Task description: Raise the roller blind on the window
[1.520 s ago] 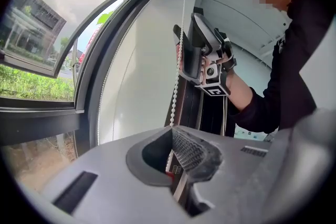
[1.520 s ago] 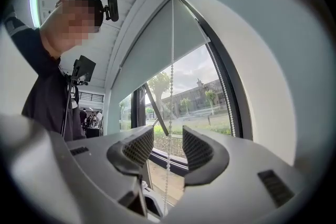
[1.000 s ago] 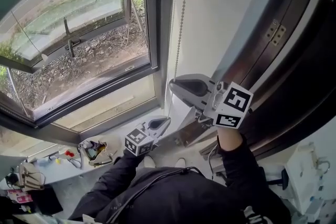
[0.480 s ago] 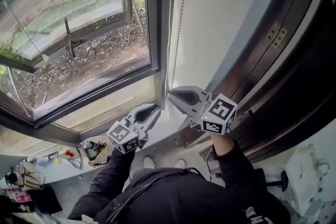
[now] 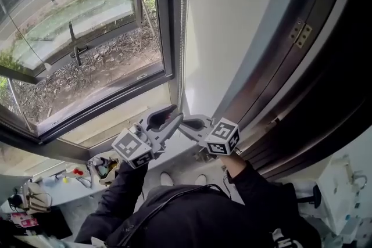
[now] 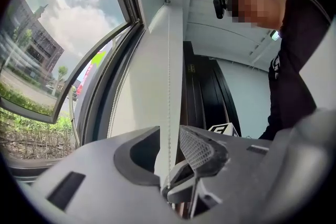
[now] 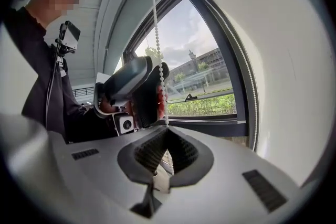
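Nearest to you, your black sleeves [image 5: 125, 197] fill the bottom of the head view and hide most of the floor under them.

Your right gripper [image 7: 167, 132] has its jaws pressed together on the bead chain [image 6: 169, 76], which drops straight into their tips. Just beside it, your left gripper [image 6: 169, 131] is letting go. Its jaws are opening, and the chain hangs free in the gap between them with neither pad pressing on it. From above, the two grippers meet nose to nose low against the window frame [image 5: 167, 26], and the point where they meet the chain is too small to read.

The chain climbs along the frame's inner edge and is cut off at the top of every view. The roller blind itself cannot be made out, only this chain at the window's right side.

Beyond are the glass, an open sash [image 5: 75, 52], dry brush and a road. A white wall [image 5: 232, 9] stands to the right, then a dark door [image 5: 331, 84] with a brass hinge [image 5: 300, 33]. The clutter on the table [image 5: 64, 186] at lower left is hard to identify.
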### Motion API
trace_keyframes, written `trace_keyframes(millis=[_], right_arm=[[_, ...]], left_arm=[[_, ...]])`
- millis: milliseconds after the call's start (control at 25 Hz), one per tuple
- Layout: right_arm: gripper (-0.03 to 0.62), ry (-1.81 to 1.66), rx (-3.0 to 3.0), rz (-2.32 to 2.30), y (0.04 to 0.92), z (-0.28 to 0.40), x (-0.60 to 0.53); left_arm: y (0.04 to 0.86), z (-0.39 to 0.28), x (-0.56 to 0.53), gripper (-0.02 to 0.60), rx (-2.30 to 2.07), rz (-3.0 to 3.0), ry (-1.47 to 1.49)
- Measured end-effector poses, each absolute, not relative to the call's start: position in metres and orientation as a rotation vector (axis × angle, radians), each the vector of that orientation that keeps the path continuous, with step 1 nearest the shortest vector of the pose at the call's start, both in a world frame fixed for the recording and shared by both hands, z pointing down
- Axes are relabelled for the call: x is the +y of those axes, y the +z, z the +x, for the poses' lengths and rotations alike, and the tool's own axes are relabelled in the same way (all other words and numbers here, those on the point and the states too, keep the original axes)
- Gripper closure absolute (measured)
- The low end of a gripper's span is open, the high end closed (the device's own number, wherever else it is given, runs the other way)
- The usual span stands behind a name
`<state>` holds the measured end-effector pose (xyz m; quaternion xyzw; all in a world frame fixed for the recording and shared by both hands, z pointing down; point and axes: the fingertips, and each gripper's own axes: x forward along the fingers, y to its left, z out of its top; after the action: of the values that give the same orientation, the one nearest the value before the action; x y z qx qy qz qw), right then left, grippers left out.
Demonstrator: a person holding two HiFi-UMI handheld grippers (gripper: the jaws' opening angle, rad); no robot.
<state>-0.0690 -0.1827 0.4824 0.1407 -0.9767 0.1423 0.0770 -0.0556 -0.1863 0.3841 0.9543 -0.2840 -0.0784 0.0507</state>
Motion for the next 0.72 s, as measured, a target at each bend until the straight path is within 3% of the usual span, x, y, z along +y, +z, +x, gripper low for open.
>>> trace_keyframes(millis=[520,720], right_arm=[[0.588,0.474,-2.824,0.363,0.534,-0.079,-0.154],[0.588,0.468,-2.789,0.39,0.547,-0.07,-0.158]], left_arm=[[0.355,-0.049,-0.182,0.472,-0.879,2.963,-0.247],[0.352,-0.052,-0.183,0.561,-0.883,2.949,-0.206]])
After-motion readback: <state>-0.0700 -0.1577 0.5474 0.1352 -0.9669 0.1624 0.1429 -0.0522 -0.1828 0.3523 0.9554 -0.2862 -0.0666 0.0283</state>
